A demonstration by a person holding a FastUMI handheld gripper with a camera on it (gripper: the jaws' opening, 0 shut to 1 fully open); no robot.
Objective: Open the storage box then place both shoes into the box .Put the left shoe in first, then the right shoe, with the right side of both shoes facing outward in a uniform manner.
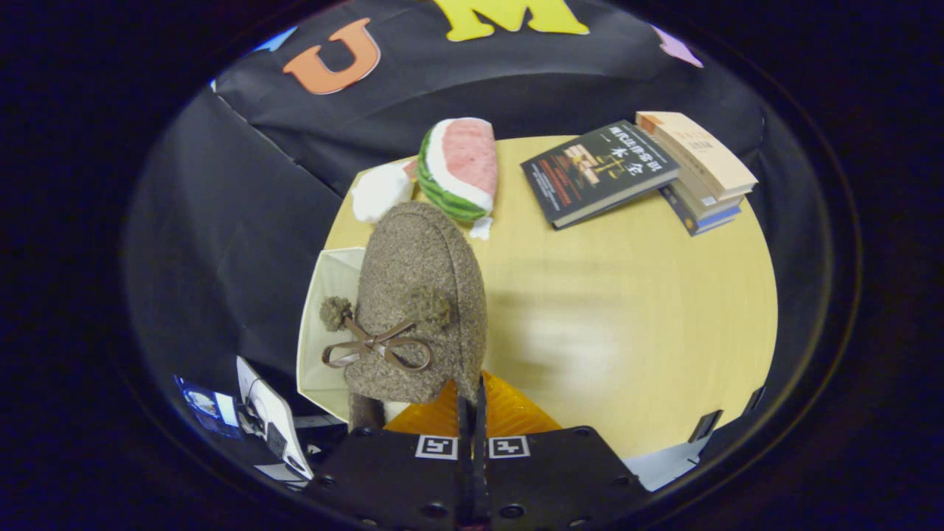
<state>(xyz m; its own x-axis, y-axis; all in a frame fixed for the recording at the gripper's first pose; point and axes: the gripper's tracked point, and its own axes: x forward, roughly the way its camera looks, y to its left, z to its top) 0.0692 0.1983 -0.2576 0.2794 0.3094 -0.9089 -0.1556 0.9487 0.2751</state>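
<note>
While the tongs (472,402) pinch one shoe (420,302), three books (641,169) lie beyond.

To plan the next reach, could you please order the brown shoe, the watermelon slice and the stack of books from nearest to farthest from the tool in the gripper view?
1. Brown shoe: at the tool, its fingers closed on the shoe's rim.
2. Watermelon slice: beyond the shoe's toe.
3. Stack of books: farthest, at the table's far right.

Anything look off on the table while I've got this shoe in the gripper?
Nothing spilled or damaged. The gripper is pinched shut on the brown shoe, which hangs above the white box. Beyond it, the watermelon plush lies tipped on the table, and the black book leans askew against the book stack.
</note>
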